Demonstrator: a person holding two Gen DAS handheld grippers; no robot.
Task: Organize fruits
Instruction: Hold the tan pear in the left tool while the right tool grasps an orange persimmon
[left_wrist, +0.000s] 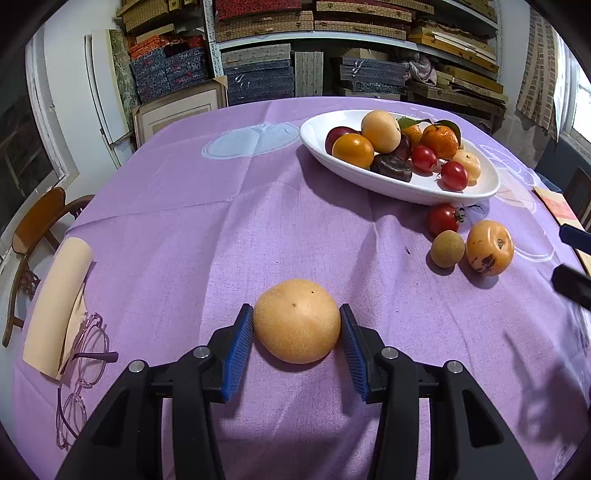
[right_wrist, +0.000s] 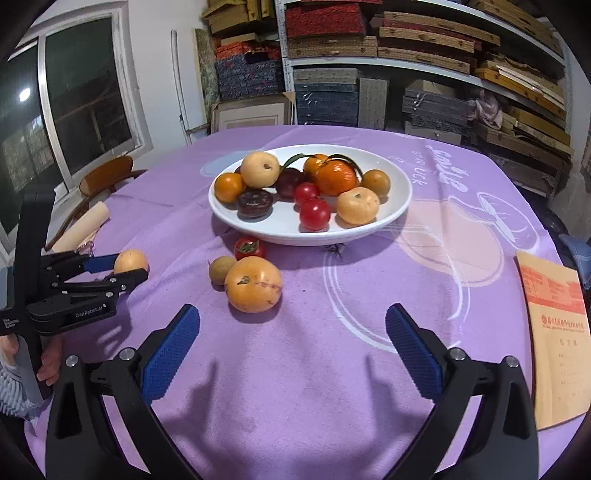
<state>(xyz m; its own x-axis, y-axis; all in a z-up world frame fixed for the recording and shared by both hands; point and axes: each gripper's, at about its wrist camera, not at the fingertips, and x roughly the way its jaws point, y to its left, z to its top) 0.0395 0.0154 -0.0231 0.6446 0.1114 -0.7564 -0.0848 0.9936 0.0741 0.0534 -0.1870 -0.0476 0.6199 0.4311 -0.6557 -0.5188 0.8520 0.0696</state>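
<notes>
My left gripper (left_wrist: 295, 310) is shut on a round yellow pear (left_wrist: 296, 320), its blue pads pressing both sides just above the purple tablecloth (left_wrist: 229, 236). The right wrist view shows this gripper (right_wrist: 122, 267) with the pear (right_wrist: 130, 260) at the left. My right gripper (right_wrist: 292, 312) is open with nothing between its fingers, a short way in front of a large orange fruit (right_wrist: 253, 284). Beside that lie a small brownish fruit (right_wrist: 221, 269) and a red tomato (right_wrist: 249, 248). A white oval plate (right_wrist: 280, 236) behind them holds several fruits.
Purple-framed glasses (left_wrist: 85, 354) and a cream paper roll (left_wrist: 59, 306) lie near the table's left edge. A tan envelope (right_wrist: 554, 332) lies at the right edge. A wooden chair (left_wrist: 37, 221) stands off the left side. Stacked shelves fill the back wall.
</notes>
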